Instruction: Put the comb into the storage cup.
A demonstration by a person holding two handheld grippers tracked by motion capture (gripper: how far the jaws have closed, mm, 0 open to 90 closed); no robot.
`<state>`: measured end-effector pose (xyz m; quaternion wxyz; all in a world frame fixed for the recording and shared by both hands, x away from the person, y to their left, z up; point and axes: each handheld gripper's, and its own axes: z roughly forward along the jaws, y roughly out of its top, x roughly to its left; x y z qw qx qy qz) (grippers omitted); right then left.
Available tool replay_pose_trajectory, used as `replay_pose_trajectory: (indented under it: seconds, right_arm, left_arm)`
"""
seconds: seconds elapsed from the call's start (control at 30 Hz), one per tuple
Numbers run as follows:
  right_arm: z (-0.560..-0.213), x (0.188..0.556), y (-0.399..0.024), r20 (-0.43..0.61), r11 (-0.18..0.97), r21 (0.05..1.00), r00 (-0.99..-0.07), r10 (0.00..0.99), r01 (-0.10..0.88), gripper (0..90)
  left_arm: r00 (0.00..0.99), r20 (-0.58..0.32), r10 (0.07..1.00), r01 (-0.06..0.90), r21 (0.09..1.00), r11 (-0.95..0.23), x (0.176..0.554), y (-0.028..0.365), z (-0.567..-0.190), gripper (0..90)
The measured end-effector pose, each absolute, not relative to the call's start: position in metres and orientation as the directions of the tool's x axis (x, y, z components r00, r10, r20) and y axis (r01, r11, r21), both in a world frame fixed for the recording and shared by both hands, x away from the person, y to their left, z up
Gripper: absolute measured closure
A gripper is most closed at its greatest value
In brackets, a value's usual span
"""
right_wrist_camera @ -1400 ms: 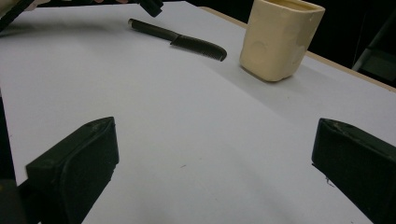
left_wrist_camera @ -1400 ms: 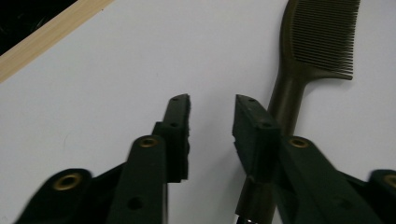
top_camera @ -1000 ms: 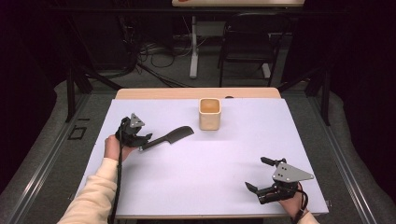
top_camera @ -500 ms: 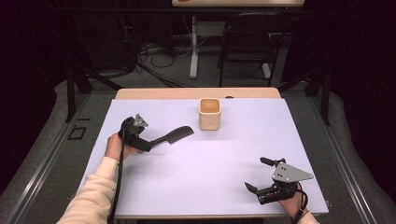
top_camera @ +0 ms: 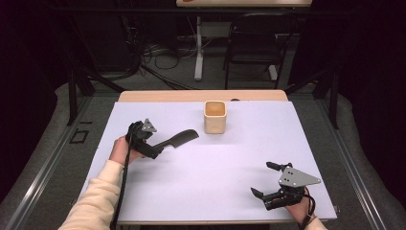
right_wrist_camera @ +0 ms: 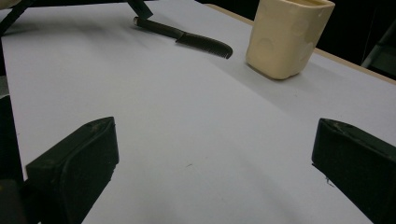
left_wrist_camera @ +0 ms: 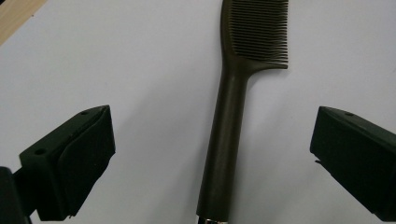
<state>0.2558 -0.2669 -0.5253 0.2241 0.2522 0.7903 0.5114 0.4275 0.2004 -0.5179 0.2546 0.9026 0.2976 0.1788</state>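
— What is seen carrying everything?
— A table [top_camera: 287, 143] is seen, its top covered by a pale white sheet; a strip of bare wood is left showing along the far edge.

— What is laid directly on it?
— A dark comb [top_camera: 178, 139] is laid flat on the left half, its handle pointed toward the near left and its teeth toward the middle. A cream square cup [top_camera: 215, 117] is stood upright near the far edge, about midway across.

— How are the two placed relative to each other?
— They are set near one another but apart; the comb's toothed end is pointed toward the cup.
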Motion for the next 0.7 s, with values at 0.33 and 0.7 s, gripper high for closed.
replay_pose_trajectory:
  seconds: [0.33, 0.7]
  right_arm:
    - [-0.526, 0.257, -0.266, -0.092, 0.351, 0.92, -0.773, 0.627, 0.175, 0.2]
    - [-0.527, 0.257, -0.266, -0.088, 0.357, 0.916, -0.776, 0.625, 0.184, 0.2]
  left_arm:
    - [0.799, 0.169, 0.577, 0.427, 0.516, -0.743, 0.432, 0.192, -0.516, 1.1]
    - [0.829, 0.148, 0.539, 0.422, 0.467, -0.777, 0.441, 0.185, -0.514, 28.1]
